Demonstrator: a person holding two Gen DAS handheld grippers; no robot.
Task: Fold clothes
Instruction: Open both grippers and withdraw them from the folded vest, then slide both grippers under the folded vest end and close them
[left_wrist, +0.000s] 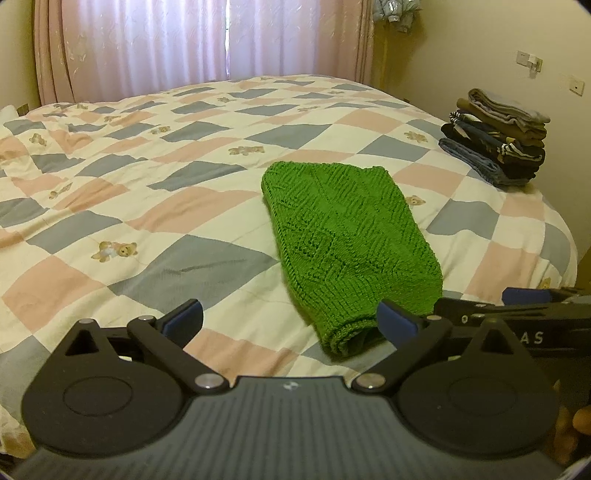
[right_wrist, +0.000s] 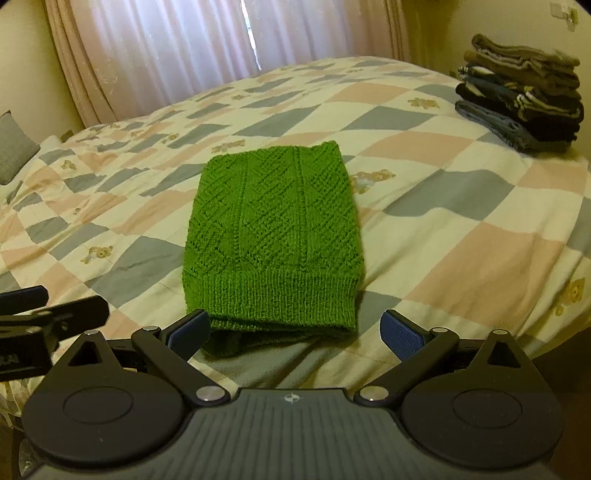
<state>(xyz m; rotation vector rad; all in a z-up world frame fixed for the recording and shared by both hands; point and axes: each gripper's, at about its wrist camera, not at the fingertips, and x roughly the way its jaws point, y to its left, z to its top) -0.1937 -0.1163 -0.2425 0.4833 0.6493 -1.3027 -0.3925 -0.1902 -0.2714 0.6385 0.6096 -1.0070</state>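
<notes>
Sweater (right_wrist: 273, 236) just ahead of grippers (right_wrist: 295, 328)

A home bedroom: a wide bed (left_wrist: 221, 155) under a pink, grey and cream checked quilt (right_wrist: 461, 206) printed with teddy bears, pink curtains (left_wrist: 155, 40) over a lit window, and a stack of folded clothes (left_wrist: 496, 138) by the wall

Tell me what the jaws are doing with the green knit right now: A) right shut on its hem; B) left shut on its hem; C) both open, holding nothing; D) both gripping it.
C: the left gripper and right gripper both stand wide open, and the folded green knit lies flat on the quilt, ungripped.
</notes>
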